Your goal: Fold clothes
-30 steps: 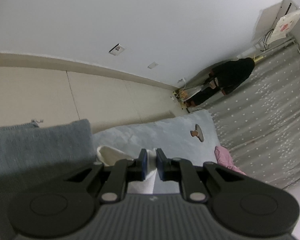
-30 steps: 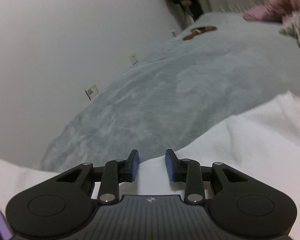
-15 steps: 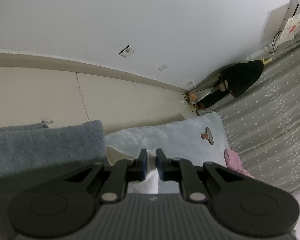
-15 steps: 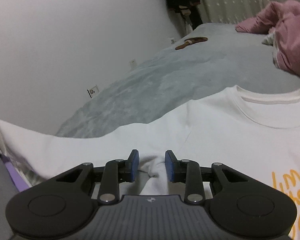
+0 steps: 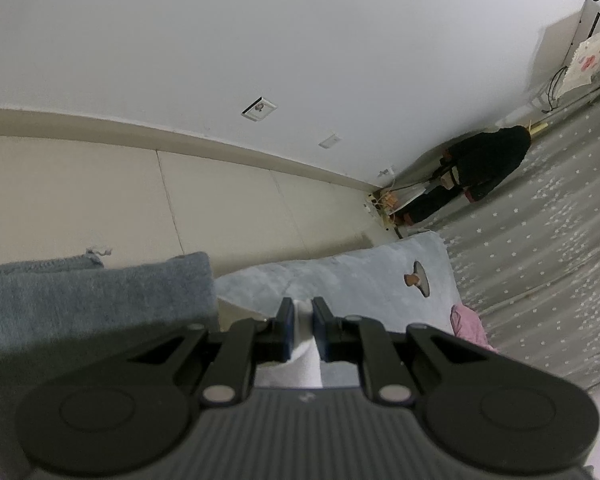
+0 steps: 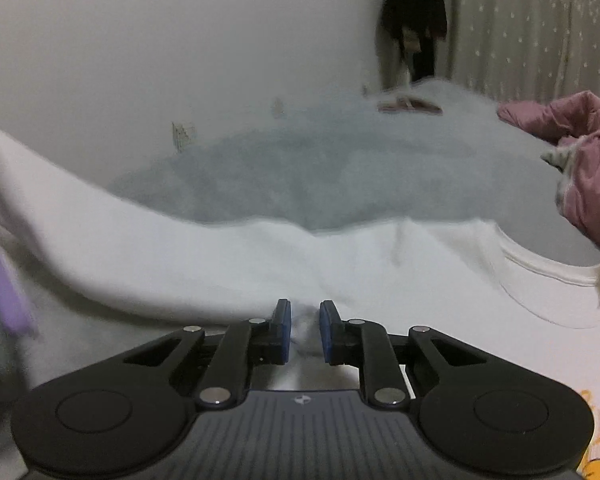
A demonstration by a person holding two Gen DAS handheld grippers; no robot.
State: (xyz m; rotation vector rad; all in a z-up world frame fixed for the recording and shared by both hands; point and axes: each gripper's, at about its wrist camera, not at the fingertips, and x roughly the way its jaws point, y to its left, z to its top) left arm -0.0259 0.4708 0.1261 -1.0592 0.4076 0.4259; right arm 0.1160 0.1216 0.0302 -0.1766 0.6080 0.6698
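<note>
Left gripper [image 5: 303,322] was clamped on a fold of the white T-shirt [image 5: 305,344], jaws narrow with cloth pinched between the blue pads [image 5: 286,328]. It was tilted up toward the wall [image 5: 260,40], so little of the shirt showed in that view. A grey-blue towel [image 5: 92,304] sat just left of it.

Right gripper [image 6: 305,326] was also closed on the same T-shirt [image 6: 380,264], a bunched ridge of fabric caught between its pads [image 6: 285,328]. The shirt lay spread over the near part of the bed [image 6: 340,168], collar [image 6: 556,276] toward the right edge, one sleeve [image 6: 80,224] lifted and stretched off to the left. Orange print [image 6: 596,460] showed at the bottom right corner.

A pink garment [image 6: 580,152] was heaped at the right edge of the bed, apart from the shirt. A brown item [image 6: 410,105] lay at the far end; too blurred to identify. Something purple [image 6: 0,280] was at the left edge of the right view, cannot tell what.
</note>
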